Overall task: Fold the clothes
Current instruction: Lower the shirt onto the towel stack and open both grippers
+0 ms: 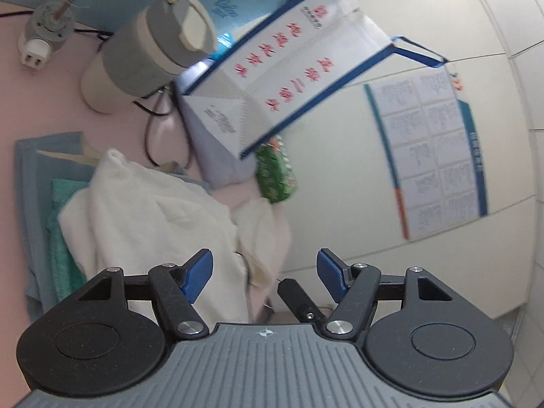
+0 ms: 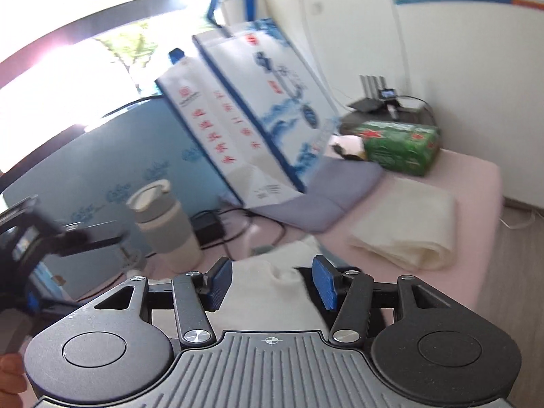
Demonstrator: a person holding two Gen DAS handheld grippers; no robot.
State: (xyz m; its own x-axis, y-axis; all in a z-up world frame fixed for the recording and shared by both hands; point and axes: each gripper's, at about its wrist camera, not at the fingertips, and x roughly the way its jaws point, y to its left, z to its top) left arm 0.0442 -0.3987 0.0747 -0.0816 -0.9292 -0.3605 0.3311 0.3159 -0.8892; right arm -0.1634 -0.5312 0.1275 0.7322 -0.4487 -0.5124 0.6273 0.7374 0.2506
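Left wrist view: we hold the left claw (image 1: 264, 273) wide, nothing between its pads, above a crumpled cream garment (image 1: 153, 217) lying on the pink surface (image 1: 44, 102). Right claw (image 2: 272, 284) also gapes empty over that cloth. A folded cream piece (image 2: 408, 227) sits near the green box (image 2: 397, 148).

You are working in what is looking like a dorm or office room, not a kitchen. A pink-sheeted bed (image 2: 476, 183) is lying against a white tiled wall (image 1: 425, 17), where a printed notice poster (image 1: 431, 149) is hanging at three o'clock. Blue-trimmed tote bags (image 2: 258, 115) are leaning at twelve, a lidded travel mug (image 1: 149, 54) is standing at eleven, and a router (image 2: 374, 91) is sitting at two.
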